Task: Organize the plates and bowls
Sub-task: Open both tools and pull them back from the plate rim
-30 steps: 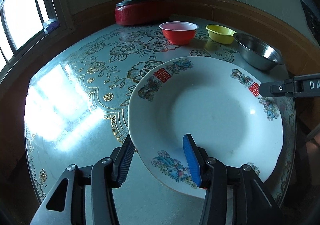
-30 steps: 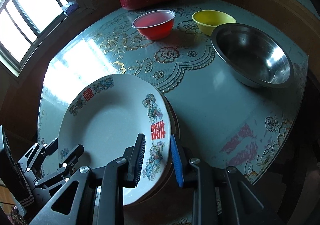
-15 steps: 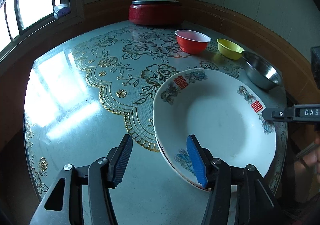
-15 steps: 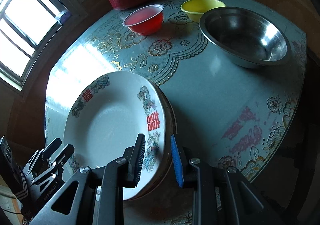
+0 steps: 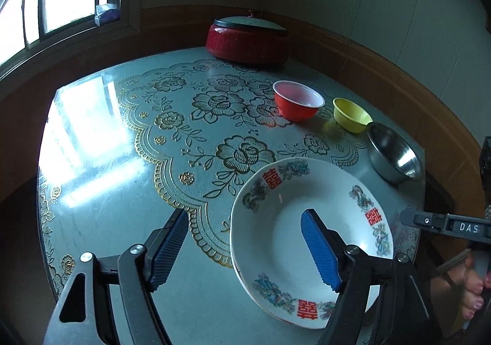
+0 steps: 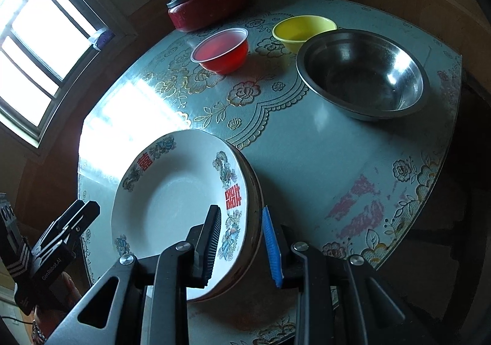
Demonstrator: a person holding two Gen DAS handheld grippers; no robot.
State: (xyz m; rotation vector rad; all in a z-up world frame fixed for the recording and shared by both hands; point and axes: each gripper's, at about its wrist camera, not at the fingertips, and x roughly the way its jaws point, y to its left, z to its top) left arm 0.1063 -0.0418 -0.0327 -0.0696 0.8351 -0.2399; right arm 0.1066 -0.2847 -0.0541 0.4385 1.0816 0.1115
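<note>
Nearest us, the left gripper (image 5: 245, 250) is spreading its ribbed blue pads (image 5: 319, 253) and grips nothing; one pad hangs over the white glazed ceramic plate (image 5: 310, 240), the other over the tabletop beside it. The right gripper (image 6: 241, 245) has its fingers clenched across the right rim of that plate. The plate is shallow and round, painted with red characters and flower sprays, and its well is empty. In the right wrist view we see darker rims stacked under it, but we cannot count how many plates lie there. The stack sits at the near edge of the round glass-topped table (image 5: 101, 179), whose glossy surface covers a gold-edged floral lace cloth; window glare washes out the left part.

Farther right stands a wide, polished stainless steel bowl (image 6: 363, 75), empty. Beyond it are a small yellow plastic bowl (image 6: 302, 30) and a translucent red plastic bowl (image 6: 222, 50), both empty as far as we see. Farthest back is a flat red lidded pot (image 5: 247, 39), its contents hidden.
</note>
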